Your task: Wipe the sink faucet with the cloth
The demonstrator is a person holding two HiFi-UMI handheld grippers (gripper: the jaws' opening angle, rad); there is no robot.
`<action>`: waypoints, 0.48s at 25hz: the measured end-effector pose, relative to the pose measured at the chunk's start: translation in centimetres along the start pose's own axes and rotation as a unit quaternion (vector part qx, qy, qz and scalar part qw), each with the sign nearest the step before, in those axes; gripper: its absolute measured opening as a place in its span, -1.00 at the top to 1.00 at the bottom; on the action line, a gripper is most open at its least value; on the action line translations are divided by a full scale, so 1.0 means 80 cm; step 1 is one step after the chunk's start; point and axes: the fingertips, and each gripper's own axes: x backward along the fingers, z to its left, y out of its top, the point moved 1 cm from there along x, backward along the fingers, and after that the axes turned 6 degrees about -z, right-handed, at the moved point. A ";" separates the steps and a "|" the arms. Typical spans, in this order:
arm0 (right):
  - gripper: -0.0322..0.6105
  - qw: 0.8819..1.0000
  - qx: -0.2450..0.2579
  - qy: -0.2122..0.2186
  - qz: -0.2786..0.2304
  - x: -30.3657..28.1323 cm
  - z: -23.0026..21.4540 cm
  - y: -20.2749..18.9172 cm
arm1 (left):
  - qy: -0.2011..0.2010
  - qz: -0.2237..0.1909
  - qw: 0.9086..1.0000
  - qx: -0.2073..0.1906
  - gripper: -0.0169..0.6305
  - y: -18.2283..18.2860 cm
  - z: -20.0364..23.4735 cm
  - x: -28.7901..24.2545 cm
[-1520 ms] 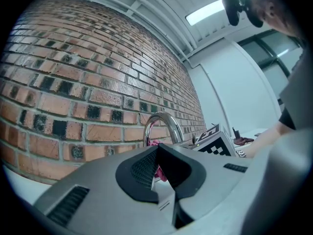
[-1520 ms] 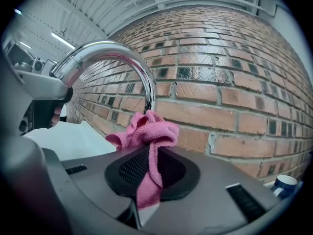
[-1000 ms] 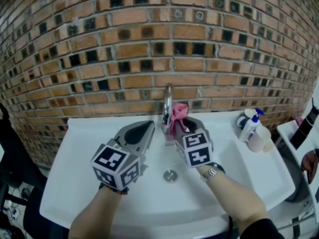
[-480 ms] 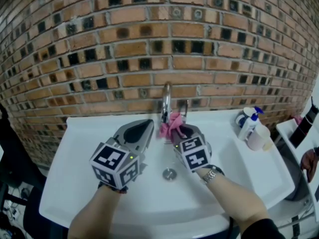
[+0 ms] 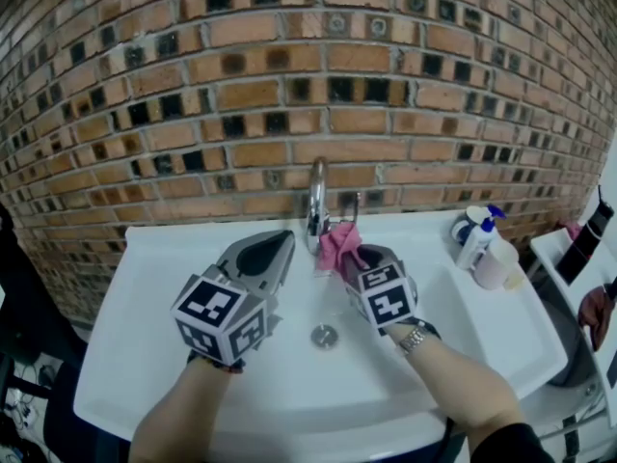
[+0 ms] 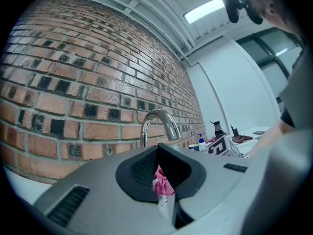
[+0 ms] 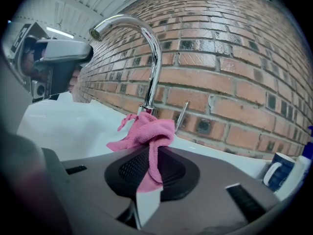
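Your right hand-held gripper (image 5: pixel 353 257) pinches the cloth (image 7: pixel 146 131), bunch proud of the tips for rubbing | cloth low at faucet (image 7: pixel 154 58) base, over sink (image 5: pixel 164 258) | your left hand-held gripper (image 5: pixel 278 247) pressed together, empty — parked left of the faucet, clear of the wipe.

Overhead head view, two close gripper views, common faucet (image 5: pixel 316 204).

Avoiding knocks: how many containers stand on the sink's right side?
3, clustered back right: dark blue mug, blue-topped white pump bottle beside it, pale round container nearest the front. Others may be hidden.
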 end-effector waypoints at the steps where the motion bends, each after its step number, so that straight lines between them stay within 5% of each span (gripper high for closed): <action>1: 0.75 1.000 -0.001 -0.003 0.001 0.002 -0.004 -0.001 | 0.000 0.000 1.000 0.000 0.93 0.000 0.000 0.000; 12: 0.75 0.997 -0.037 -0.062 -0.004 0.008 -0.067 0.000 | -0.001 -0.001 1.000 0.000 0.93 0.002 -0.002 0.001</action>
